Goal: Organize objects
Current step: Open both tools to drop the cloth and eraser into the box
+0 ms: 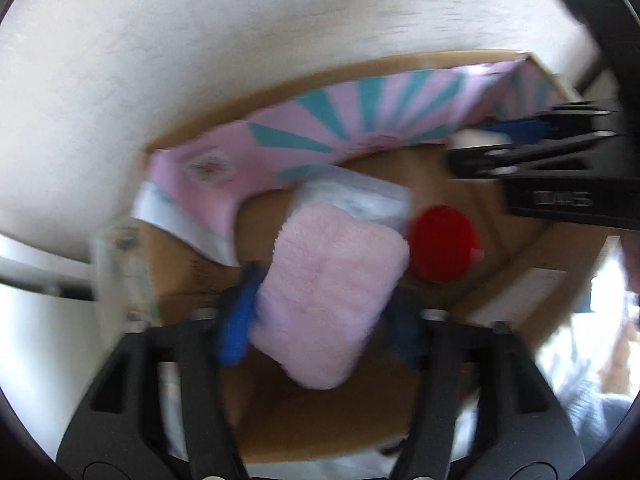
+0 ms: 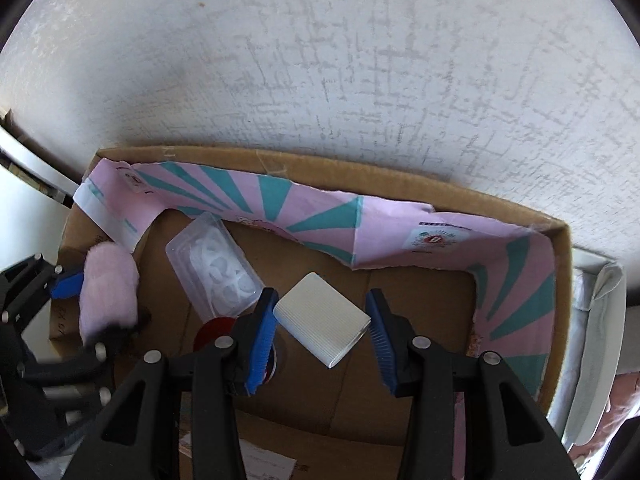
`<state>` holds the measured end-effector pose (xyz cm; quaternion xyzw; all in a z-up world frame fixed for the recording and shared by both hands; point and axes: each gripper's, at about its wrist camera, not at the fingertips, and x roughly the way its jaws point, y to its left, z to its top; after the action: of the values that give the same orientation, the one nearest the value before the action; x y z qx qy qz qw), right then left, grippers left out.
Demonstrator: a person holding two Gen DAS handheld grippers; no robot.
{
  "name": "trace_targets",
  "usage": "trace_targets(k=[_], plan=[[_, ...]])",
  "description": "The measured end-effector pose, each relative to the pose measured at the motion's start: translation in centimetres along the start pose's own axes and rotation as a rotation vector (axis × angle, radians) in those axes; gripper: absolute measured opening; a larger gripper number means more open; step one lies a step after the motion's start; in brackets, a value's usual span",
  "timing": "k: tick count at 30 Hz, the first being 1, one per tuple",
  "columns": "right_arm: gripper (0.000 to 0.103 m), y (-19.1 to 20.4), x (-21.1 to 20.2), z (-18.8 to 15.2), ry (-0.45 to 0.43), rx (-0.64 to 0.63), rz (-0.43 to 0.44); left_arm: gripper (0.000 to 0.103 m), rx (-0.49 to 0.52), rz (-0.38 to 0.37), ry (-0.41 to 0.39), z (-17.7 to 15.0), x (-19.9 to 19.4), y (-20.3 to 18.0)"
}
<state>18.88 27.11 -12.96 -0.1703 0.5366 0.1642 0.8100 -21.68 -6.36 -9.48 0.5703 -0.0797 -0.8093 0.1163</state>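
Brown cardboard box (image 2: 560, 320): inner lining (image 2: 384, 236) pink with teal rays. Inside the box: pale pink fluffy pad (image 2: 108, 292), white ribbed block (image 2: 324, 322), clear case (image 2: 212, 264) of white pieces, red lid (image 1: 442, 244). Gripper pads (image 2: 262, 344) blue.

Ahead of the right gripper (image 2: 322, 334), bare box floor (image 2: 420, 300); clear plastic case (image 2: 214, 266) crowds its left, pink-lined wall (image 2: 520, 280) its right
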Motion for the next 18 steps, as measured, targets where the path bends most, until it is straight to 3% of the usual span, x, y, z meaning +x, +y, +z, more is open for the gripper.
trace_targets(k=[1, 2, 5, 12, 18], plan=[[0.072, -0.1, -0.2, 0.0, -0.010, 0.008, 0.011, 0.101, 0.005, -0.037, 0.005, 0.0, -0.2, -0.1], [0.088, -0.1, -0.4, 0.0, -0.026, 0.014, 0.018, 0.103, 0.013, -0.054, -0.012, -0.1, -0.5, -0.3], [0.102, -0.5, -0.9, 0.0, -0.050, 0.045, 0.059, 0.103, 0.041, -0.041, -0.019, -0.5, -0.8, -1.0], [0.102, -1.1, -1.4, -0.2, -0.070, 0.045, 0.056, 0.103, 0.005, 0.010, -0.047, -0.8, -1.3, -2.1], [0.102, 1.2, -2.7, 0.3, -0.088, -0.044, 0.048, 0.103, -0.029, -0.020, -0.083, -1.3, -2.7, -1.1]])
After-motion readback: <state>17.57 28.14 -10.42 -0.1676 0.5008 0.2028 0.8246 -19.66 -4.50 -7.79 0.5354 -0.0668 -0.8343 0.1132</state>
